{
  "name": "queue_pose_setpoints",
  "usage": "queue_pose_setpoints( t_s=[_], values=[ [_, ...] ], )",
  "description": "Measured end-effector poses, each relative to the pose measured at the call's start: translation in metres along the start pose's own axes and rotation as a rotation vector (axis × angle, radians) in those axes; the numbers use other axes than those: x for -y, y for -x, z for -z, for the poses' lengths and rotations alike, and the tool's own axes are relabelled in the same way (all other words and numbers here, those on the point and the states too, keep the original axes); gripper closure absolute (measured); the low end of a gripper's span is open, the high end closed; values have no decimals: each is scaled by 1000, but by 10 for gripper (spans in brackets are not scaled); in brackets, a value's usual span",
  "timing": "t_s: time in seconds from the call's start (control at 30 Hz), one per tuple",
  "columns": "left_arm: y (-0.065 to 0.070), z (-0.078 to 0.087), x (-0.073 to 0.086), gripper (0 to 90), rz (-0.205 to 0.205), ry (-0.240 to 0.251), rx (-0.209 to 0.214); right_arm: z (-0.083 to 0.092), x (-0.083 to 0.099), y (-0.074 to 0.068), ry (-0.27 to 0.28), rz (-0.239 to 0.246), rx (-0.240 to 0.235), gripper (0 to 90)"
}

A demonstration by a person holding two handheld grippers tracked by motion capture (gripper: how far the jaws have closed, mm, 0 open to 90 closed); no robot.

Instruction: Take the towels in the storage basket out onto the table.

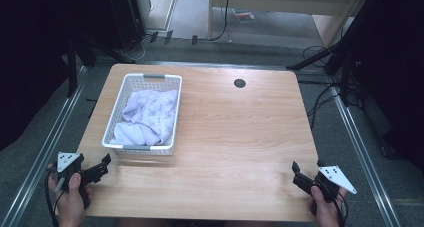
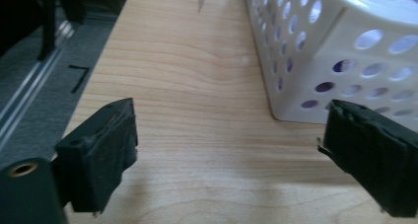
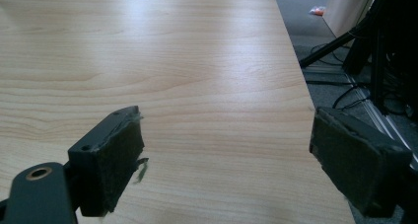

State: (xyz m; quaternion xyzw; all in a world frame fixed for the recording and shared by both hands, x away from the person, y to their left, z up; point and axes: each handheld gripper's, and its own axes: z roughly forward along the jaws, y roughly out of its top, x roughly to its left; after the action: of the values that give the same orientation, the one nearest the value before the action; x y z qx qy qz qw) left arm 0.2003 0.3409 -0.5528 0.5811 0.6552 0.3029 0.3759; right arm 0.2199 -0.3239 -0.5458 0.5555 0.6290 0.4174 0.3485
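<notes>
Both my left tongs [image 1: 104, 163] and right tongs [image 1: 296, 173] are wide open, holding nothing, so the cloth [image 1: 150, 114] in the basket [image 1: 142, 149] at the left of the frame waits untouched.

Overhead view and both low, close tongs-mounted views share the table [image 1: 225, 137].

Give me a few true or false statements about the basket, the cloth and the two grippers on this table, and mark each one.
1. The white basket holds a crumpled cloth. True.
2. The left gripper grips the basket's rim. False: its jaws stand open over bare wood beside the basket's near corner.
3. The right gripper is open with nothing between its jaws. True.
4. The basket sits on the right half of the table. False: it sits on the left half.
5. The cloth is solid red. False: it is white with a faint bluish print.
</notes>
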Motion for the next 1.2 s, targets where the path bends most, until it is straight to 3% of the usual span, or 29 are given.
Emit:
queue_pose_setpoints(
  t_s=[0.1,0.2,0.3,0.47,0.57,0.67,0.77,0.87,1.07,1.2],
  values=[
    [-1,-1,-1,84,16,-10,-5,0,0,0,3,1,1,134],
    [-5,0,0,84,46,13,35,1,0,0,7,-3,-1,134],
    [-9,2,0,84,48,49,87,1,0,0,4,-2,-5,134],
    [-16,8,0,84,70,37,81,0,0,0,0,2,-10,133],
    [-17,17,-3,83,31,43,125,1,0,0,1,3,-8,133],
    [-16,27,-6,2,35,70,187,1,0,0,5,2,-9,133],
    [-14,33,-11,0,26,69,162,1,0,0,3,0,-11,133],
    [-11,39,-19,0,34,74,168,1,0,0,4,2,-8,133],
    [3,50,-38,0,0,64,162,1,0,0,0,-4,-2,133],
    [8,56,-50,0,-11,59,184,1,0,0,1,-8,1,134]
  ],
)
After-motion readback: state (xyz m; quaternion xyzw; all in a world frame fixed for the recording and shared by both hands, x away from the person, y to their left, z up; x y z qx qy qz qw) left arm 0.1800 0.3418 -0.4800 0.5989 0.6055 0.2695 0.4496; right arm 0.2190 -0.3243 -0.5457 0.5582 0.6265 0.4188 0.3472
